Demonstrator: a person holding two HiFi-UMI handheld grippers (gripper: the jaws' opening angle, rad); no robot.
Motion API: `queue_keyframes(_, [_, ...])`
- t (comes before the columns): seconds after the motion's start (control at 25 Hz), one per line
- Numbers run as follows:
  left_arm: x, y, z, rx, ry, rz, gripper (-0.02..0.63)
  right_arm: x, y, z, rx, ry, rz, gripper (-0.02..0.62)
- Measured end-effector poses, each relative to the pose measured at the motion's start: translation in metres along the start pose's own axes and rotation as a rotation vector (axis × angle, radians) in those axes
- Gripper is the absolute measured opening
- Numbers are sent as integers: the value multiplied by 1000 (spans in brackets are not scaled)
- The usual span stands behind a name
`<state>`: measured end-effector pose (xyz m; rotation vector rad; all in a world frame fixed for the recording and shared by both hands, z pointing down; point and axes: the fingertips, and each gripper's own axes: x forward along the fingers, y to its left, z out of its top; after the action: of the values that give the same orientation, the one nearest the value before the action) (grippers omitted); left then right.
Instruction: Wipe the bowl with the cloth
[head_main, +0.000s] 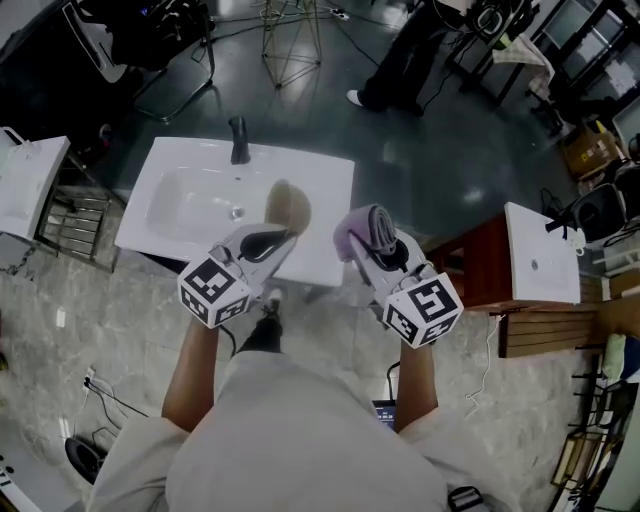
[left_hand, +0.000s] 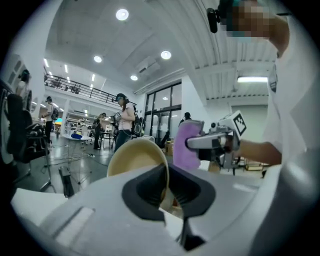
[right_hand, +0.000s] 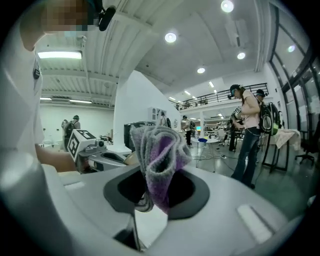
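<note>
While the left gripper is held up above the near edge of the white sink, its jaws stand narrow and pinch the rim of the tan bowl. One jaw is inside the wall and one outside. The bowl stands up beyond the jaw tips, tilted, its hollow showing in the left gripper view. The right gripper is closed on the purple and grey cloth, which bunches up in folds between and above its jaws. From the head view, bowl and cloth hang near each other over the sink's near rim, side by side but apart, the cloth to the bowl's right.
</note>
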<state>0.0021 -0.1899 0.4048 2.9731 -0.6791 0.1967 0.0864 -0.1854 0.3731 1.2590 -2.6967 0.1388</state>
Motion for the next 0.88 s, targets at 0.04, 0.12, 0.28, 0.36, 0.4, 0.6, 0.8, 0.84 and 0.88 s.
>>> queue_keyframes(0.04, [-1, 0, 2, 5, 0, 24, 14, -5, -4, 2, 1, -4, -32, 101])
queue_keyframes(0.12, [-5, 3, 4, 10, 17, 89, 14, -15, -8, 4, -1, -9, -83, 101])
queue_keyframes(0.28, [-18, 13, 2, -8, 84, 220, 14, -31, -4, 9, -12, -19, -127, 101])
queue_keyframes(0.36, [-26, 16, 6, 6, 82, 269, 14, -38, -3, 12, -18, -23, -140, 101])
queue_keyframes(0.4, [-31, 16, 9, 19, 78, 291, 14, -42, -3, 14, -22, -23, -149, 101])
queue_keyframes(0.6, [-52, 7, 30, 50, 27, 356, 14, -63, -1, 21, -30, -28, -190, 101])
queue_keyframes(0.8, [-68, 5, 44, 76, -23, 389, 14, -75, 0, 28, -52, -29, -223, 98])
queue_keyframes(0.84, [-70, 5, 45, 82, -30, 396, 14, -76, 0, 29, -61, -26, -225, 98])
queue_keyframes(0.88, [-71, 6, 46, 86, -36, 404, 14, -77, 0, 29, -68, -25, -226, 98])
